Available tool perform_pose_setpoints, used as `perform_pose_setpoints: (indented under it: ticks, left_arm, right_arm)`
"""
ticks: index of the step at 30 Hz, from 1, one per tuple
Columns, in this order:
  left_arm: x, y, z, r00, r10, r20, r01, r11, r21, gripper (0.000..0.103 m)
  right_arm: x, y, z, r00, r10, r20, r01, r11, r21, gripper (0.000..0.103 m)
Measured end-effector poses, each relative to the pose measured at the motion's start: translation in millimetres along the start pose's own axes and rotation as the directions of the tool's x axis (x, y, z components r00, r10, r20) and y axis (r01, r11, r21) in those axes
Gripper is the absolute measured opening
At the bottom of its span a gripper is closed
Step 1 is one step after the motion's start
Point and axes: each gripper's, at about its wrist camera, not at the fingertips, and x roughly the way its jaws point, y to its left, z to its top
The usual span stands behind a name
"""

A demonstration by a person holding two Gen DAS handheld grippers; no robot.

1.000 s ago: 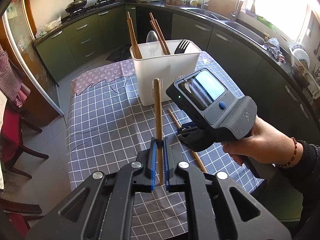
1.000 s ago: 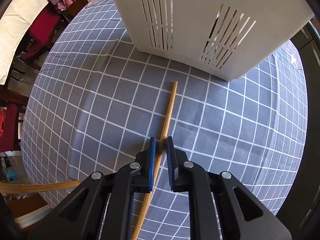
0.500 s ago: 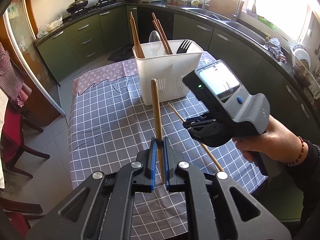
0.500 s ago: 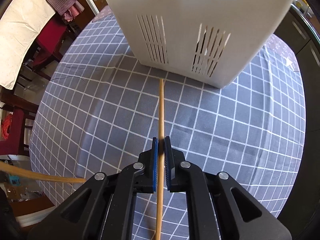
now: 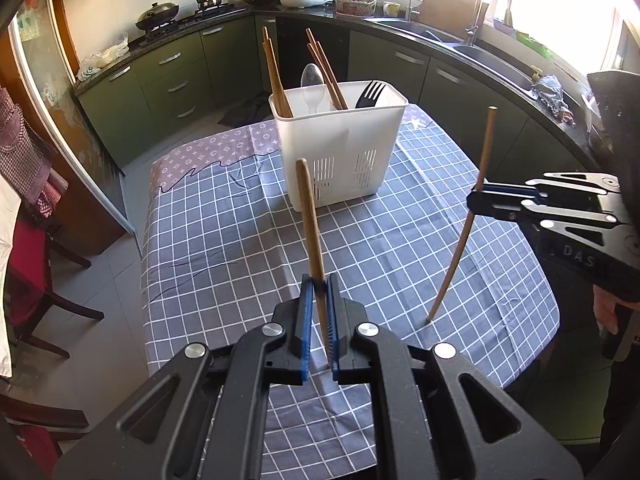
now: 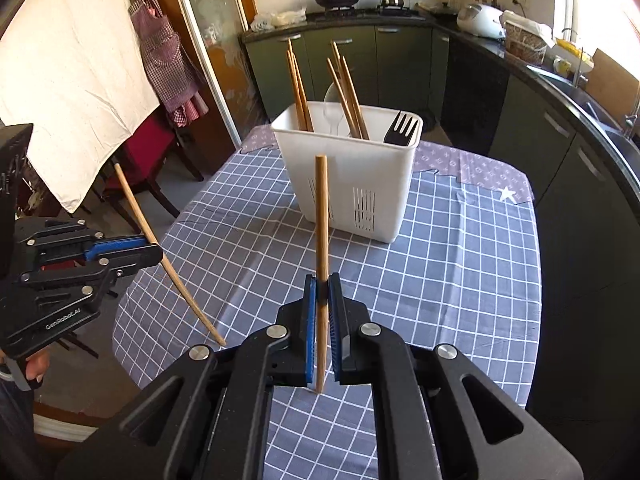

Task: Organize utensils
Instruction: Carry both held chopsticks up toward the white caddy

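The table (image 5: 224,240), under a blue checked cloth, stretches out ahead of and below both hand-held grippers. The white holder (image 5: 340,152) stands on it beyond the left hand-held gripper (image 5: 318,316) and, in the right wrist view, beyond the right hand-held gripper (image 6: 322,312) too, well apart from both. In the holder stand two bunches of chopsticks (image 5: 276,76), a clear spoon (image 5: 313,84) between them and a black fork (image 5: 370,94) at its right end. The left hand-held gripper is clenched on a chopstick (image 5: 310,220), its blue pads (image 5: 305,320) pressing the stick on both sides; the stick rises nearly upright out of the jaws, its upper end in line with the holder's slotted wall. The right hand-held gripper is likewise clenched on a second chopstick (image 6: 321,220), held between its pads near the lower end and standing upright in front of the holder. From the left wrist view that second stick hangs to the right, clear of the cloth, with its lower tip above the table's near right part.
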Motion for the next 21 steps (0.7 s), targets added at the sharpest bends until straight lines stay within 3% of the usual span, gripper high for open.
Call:
perform_pose_setpoints:
  ticks: [7,21]
  left_arm:
    - [-3,-9,-2,1.0,0.009,0.012,-0.009,1.0,0.02,0.007]
    - [-6,-11,-2,1.0,0.01,0.019,-0.011,0.999,0.033,0.007]
  right_arm:
    - [-17,1,-10,0.999,-0.014,0.035,0.015,1.0,-0.015,0.007]
    - [-9,-6,-17,0.999,0.005,0.042,-0.006,1.0,0.008,0.007]
